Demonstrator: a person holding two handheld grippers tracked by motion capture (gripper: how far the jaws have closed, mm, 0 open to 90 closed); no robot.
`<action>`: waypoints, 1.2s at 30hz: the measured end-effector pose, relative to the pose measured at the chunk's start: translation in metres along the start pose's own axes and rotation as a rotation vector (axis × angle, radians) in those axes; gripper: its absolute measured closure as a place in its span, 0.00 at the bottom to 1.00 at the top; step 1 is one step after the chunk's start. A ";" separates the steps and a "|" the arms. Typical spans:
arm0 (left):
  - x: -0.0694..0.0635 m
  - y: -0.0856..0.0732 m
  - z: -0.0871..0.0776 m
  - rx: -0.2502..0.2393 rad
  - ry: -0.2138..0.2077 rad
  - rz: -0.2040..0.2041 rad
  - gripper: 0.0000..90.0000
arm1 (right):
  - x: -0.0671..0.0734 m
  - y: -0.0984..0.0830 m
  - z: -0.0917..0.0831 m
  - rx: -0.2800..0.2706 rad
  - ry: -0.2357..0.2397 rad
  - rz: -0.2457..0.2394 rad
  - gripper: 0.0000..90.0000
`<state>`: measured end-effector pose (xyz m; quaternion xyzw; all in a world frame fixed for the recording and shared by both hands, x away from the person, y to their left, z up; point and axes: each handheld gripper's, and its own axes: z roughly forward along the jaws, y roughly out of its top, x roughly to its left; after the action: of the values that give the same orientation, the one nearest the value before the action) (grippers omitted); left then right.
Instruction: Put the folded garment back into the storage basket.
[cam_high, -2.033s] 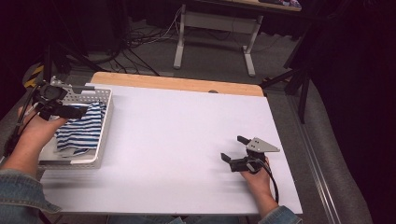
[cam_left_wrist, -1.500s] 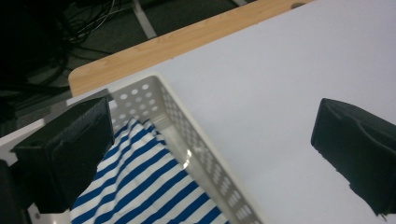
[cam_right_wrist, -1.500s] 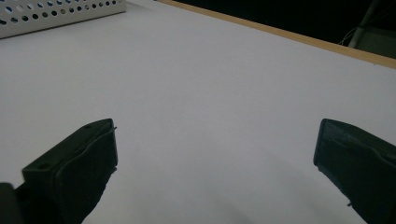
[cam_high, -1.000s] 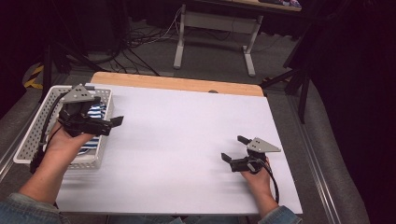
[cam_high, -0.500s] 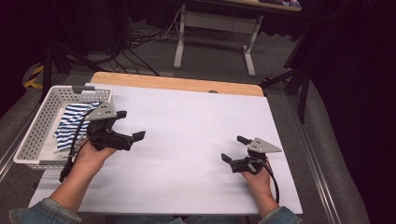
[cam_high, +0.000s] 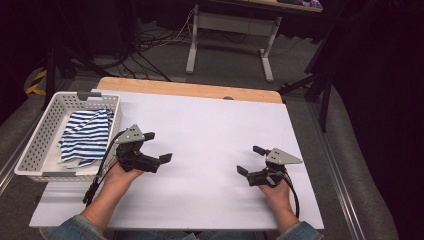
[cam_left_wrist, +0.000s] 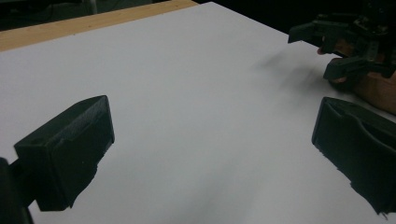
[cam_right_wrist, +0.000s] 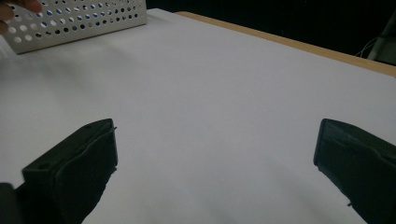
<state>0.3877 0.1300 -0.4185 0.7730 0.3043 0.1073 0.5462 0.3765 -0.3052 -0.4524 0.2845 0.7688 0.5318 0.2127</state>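
Note:
A blue-and-white striped cloth (cam_high: 87, 135) lies crumpled in the white perforated basket (cam_high: 34, 145) at the table's left edge. My left gripper (cam_high: 159, 146) rests open on the white tabletop (cam_high: 210, 125) just right of the basket, with nothing between its jaws. In the left gripper view my left gripper (cam_left_wrist: 210, 154) has its jaws wide apart over bare white surface, and the right gripper (cam_left_wrist: 345, 42) sits farther off. My right gripper (cam_high: 249, 160) lies open near the front right of the table. The right gripper view shows my right gripper (cam_right_wrist: 212, 163) spread wide with nothing in it.
The basket's side wall (cam_right_wrist: 79, 21) stands at the far left in the right gripper view. A wooden strip (cam_high: 190, 90) edges the table's far side. Cables and a metal table frame (cam_high: 230, 35) stand on the floor beyond.
My left gripper has come out of the basket, leaving the striped cloth inside, and moved right and nearer onto the white tabletop. The right gripper has stayed put.

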 end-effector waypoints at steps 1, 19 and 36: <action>0.000 0.000 0.000 0.000 0.000 0.000 0.00 | 0.000 0.000 0.000 0.000 0.000 0.000 0.00; 0.013 -0.040 0.023 0.030 0.008 -0.006 0.00 | 0.002 0.001 -0.002 -0.009 0.029 -0.010 0.00; 0.015 -0.039 0.022 0.029 0.029 -0.017 0.00 | 0.004 0.001 -0.001 -0.008 0.039 -0.019 0.01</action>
<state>0.3965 0.1298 -0.4654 0.7766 0.3201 0.1096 0.5315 0.3734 -0.3033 -0.4515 0.2659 0.7735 0.5381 0.2036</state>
